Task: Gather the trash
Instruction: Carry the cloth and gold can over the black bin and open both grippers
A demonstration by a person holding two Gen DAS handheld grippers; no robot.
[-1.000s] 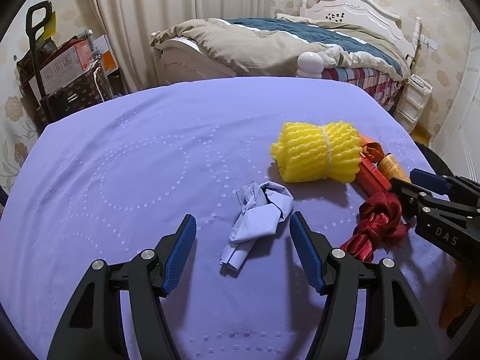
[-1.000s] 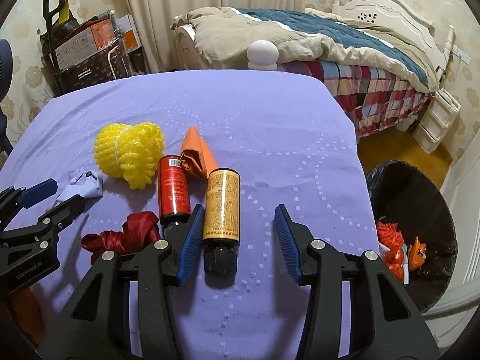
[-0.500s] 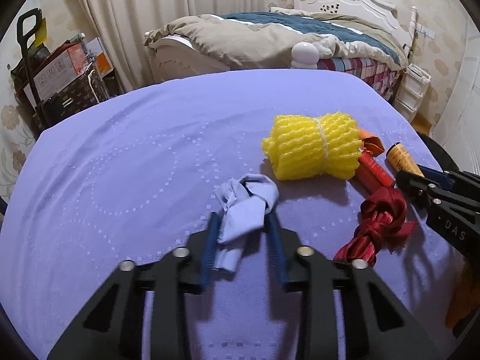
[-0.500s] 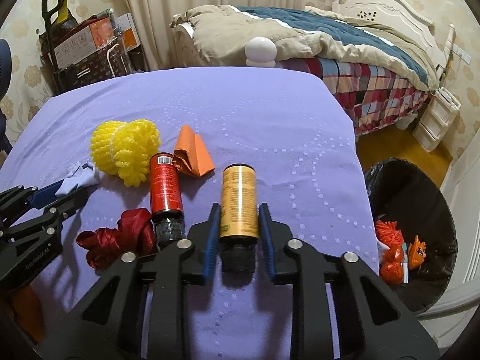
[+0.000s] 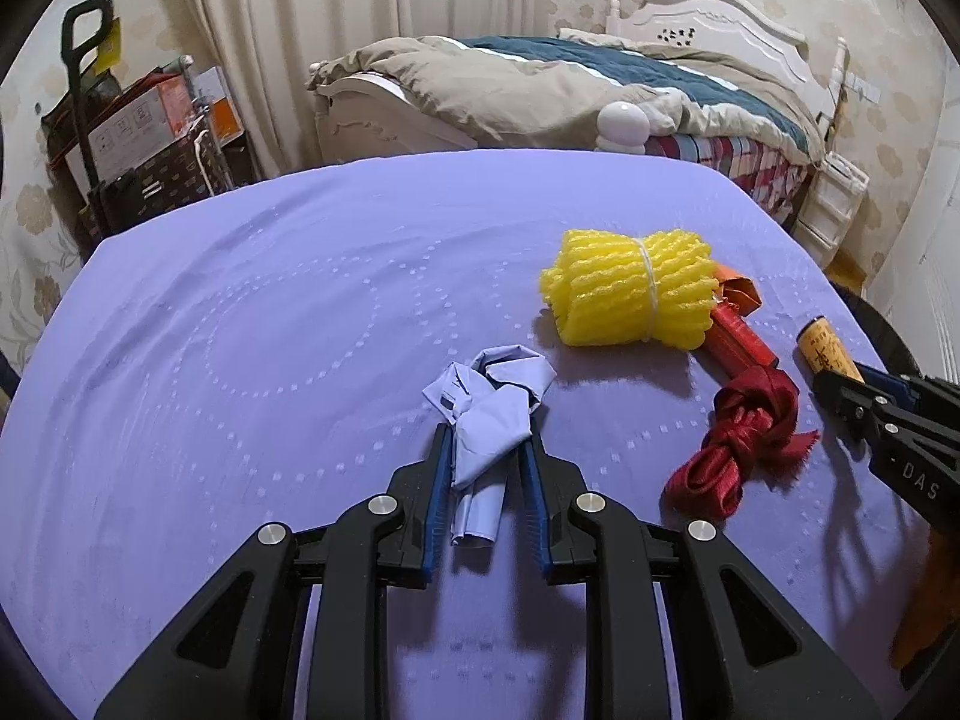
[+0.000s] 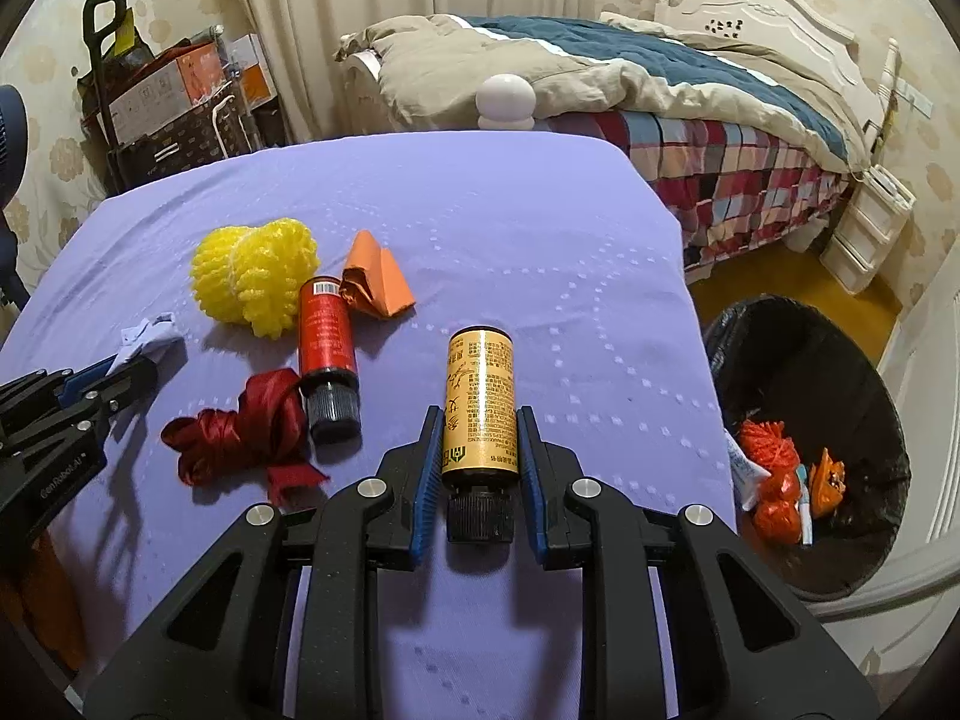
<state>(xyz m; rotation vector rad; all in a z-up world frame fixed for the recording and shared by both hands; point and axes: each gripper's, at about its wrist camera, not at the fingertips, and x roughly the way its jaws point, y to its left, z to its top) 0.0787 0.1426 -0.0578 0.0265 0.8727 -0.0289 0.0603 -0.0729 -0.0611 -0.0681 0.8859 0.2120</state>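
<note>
On the purple tablecloth [image 5: 252,324] my left gripper [image 5: 485,462] is shut on a crumpled pale-blue paper wad [image 5: 492,414], its blue pads squeezing the lower part. My right gripper [image 6: 479,438] is shut on a gold bottle [image 6: 480,402] with a black cap, lying on the cloth [image 6: 480,228]. Left of it lie a red bottle [image 6: 327,339], a knotted red ribbon [image 6: 246,432], a yellow foam net bundle [image 6: 255,279] and a folded orange paper [image 6: 378,279]. The left view also shows the yellow bundle [image 5: 630,294] and the ribbon [image 5: 744,438].
A black-lined trash bin [image 6: 840,372] stands on the floor right of the table, holding orange net, a tube and wrappers. A bed [image 6: 630,84] lies behind the table, boxes and a hand cart [image 6: 162,96] at the back left. A white drawer unit [image 6: 870,228] stands by the bed.
Both grippers went from open to shut: the left closed on the blue paper wad, the right on the gold bottle. Both views shifted slightly forward.
</note>
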